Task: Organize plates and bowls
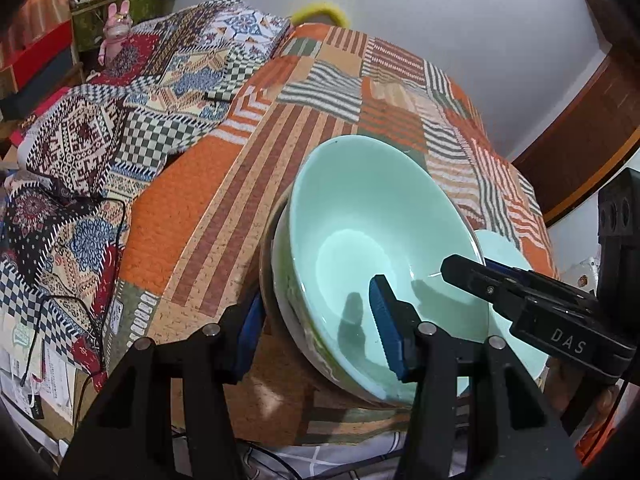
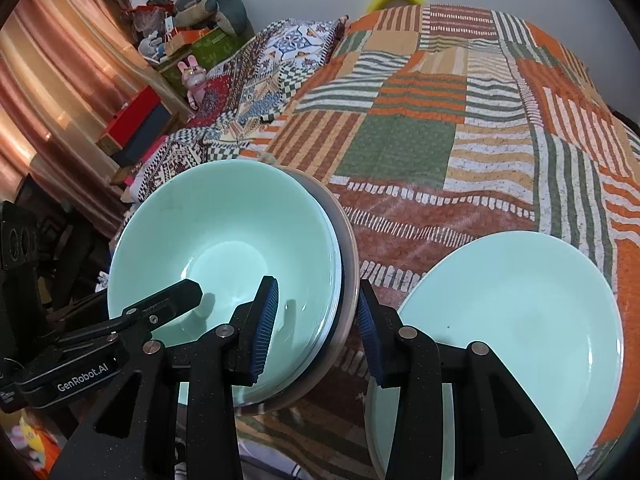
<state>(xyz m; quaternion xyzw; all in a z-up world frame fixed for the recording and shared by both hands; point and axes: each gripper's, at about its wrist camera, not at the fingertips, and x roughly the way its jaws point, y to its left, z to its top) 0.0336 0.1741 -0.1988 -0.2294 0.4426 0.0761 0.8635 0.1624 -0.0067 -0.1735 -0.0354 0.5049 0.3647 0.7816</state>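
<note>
A mint-green bowl [image 1: 360, 220] [image 2: 224, 232] sits nested on top of a stack with a white bowl and a grey-brown one [image 2: 348, 280] under it, near the front edge of the bed. My left gripper [image 1: 316, 336] is shut on the stack's left side, one pad inside the green bowl and one outside. My right gripper [image 2: 316, 332] is shut on the stack's right side in the same way. Each gripper's inner finger shows in the other's view: the right finger [image 1: 460, 270] and the left finger [image 2: 188, 292]. A mint-green plate [image 2: 520, 320] [image 1: 500, 248] lies flat to the right of the stack.
The dishes rest on an orange, green and white patchwork quilt [image 2: 400, 152] over the bed. A second patterned blanket [image 1: 120, 120] is bunched at the left. Boxes, a pink toy rabbit [image 2: 194, 76] and a curtain [image 2: 48, 92] stand beyond it. Cables [image 1: 100, 240] hang at the left.
</note>
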